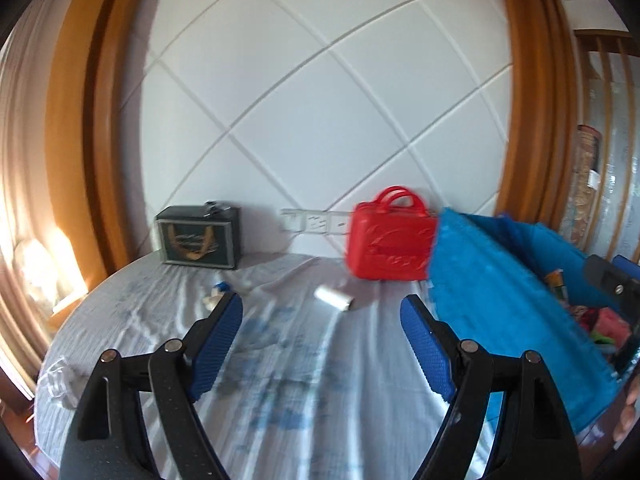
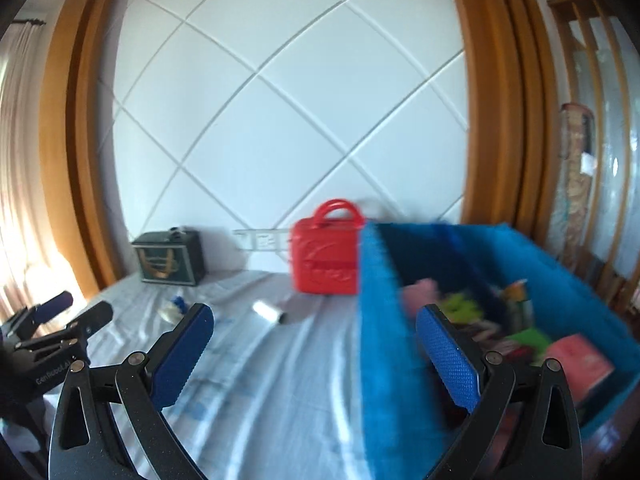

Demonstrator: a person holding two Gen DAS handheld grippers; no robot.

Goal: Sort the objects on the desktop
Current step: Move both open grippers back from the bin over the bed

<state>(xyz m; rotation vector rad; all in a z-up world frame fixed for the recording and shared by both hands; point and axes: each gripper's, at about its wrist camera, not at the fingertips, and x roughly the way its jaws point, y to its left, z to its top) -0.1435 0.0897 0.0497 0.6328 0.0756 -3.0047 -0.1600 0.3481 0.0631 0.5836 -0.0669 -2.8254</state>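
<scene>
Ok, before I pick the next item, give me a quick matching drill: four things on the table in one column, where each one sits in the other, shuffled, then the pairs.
Things:
1. red case
2. white roll
3. dark box
4. blue bin

Places:
A. lying on its side on the cloth, mid-table
B. at the table's right side, with sorted items inside
C. far left, by the wall
D. upright at the wall, just left of the bin

Pairs: 1-D, 2-A, 3-C, 4-B

Both the left tool and right tool are open and hold nothing.
</scene>
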